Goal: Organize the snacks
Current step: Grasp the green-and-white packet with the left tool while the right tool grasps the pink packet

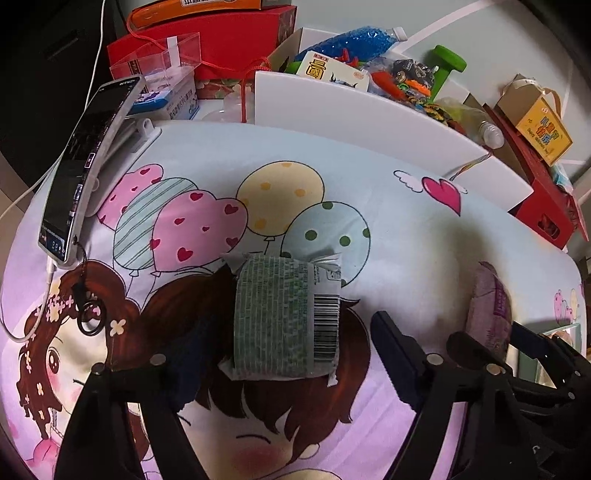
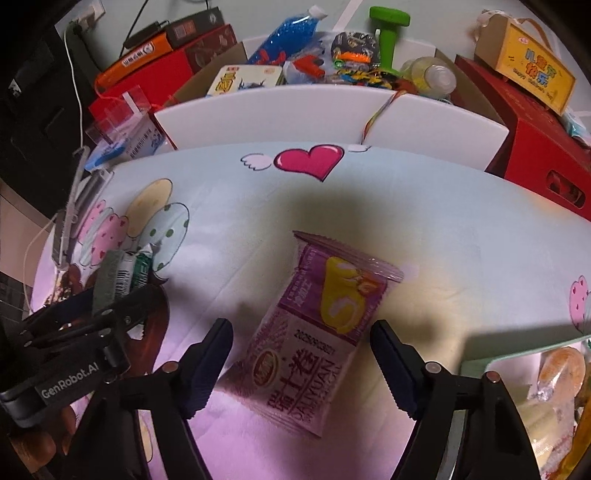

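Cartoon-printed counter is carrying two packets: left gripper is straddling the green snack packet lengthwise, right gripper the purple Swiss-roll packet, both jaws wide, not gripping.

We see a table under a pale cloth printed with balloons, a winged heart and a cartoon girl. A white board stands along its far edge. Behind it lie red boxes, a yellow box, a green dumbbell and a bottle of blue beads. A phone leans on a stand at the left, a white cable running up behind it. The wall is pale; the far left is dark.
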